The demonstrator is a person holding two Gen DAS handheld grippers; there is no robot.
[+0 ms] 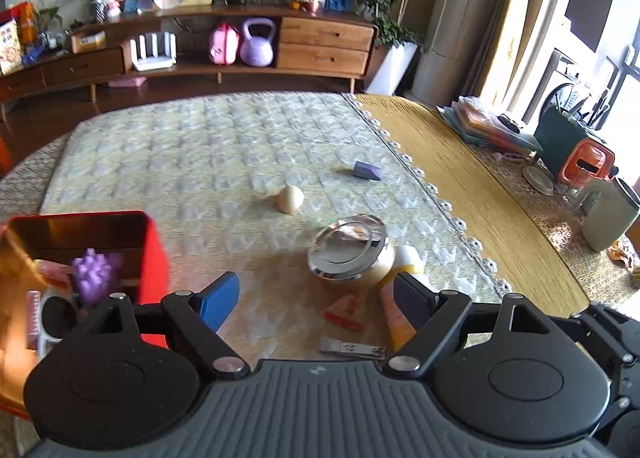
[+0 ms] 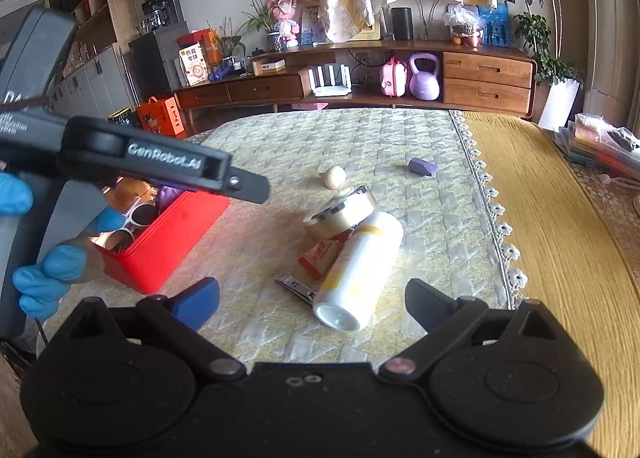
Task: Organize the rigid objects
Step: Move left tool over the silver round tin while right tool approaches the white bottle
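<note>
A red box (image 1: 154,258) (image 2: 172,242) at the left holds a purple spiky toy (image 1: 94,272) and white sunglasses (image 2: 134,220). On the quilted mat lie a tape roll (image 1: 348,248) (image 2: 340,212), a white-and-yellow bottle (image 2: 358,270) (image 1: 402,298), a red packet (image 1: 346,310) (image 2: 320,256), nail clippers (image 1: 352,349) (image 2: 296,285), a cream ball (image 1: 291,199) (image 2: 335,177) and a purple block (image 1: 367,170) (image 2: 423,167). My left gripper (image 1: 316,298) stands open and empty above the mat beside the box. My right gripper (image 2: 312,306) is open, with the bottle's base between its fingers, untouched.
The mat (image 1: 192,154) covers a table with a yellow cloth (image 1: 460,178) to the right. Stacked folders (image 1: 488,124), a cup and an orange item stand at the far right. A blue-gloved hand (image 2: 44,274) holds the left gripper body (image 2: 160,166) over the box. A wooden sideboard (image 1: 320,46) stands behind.
</note>
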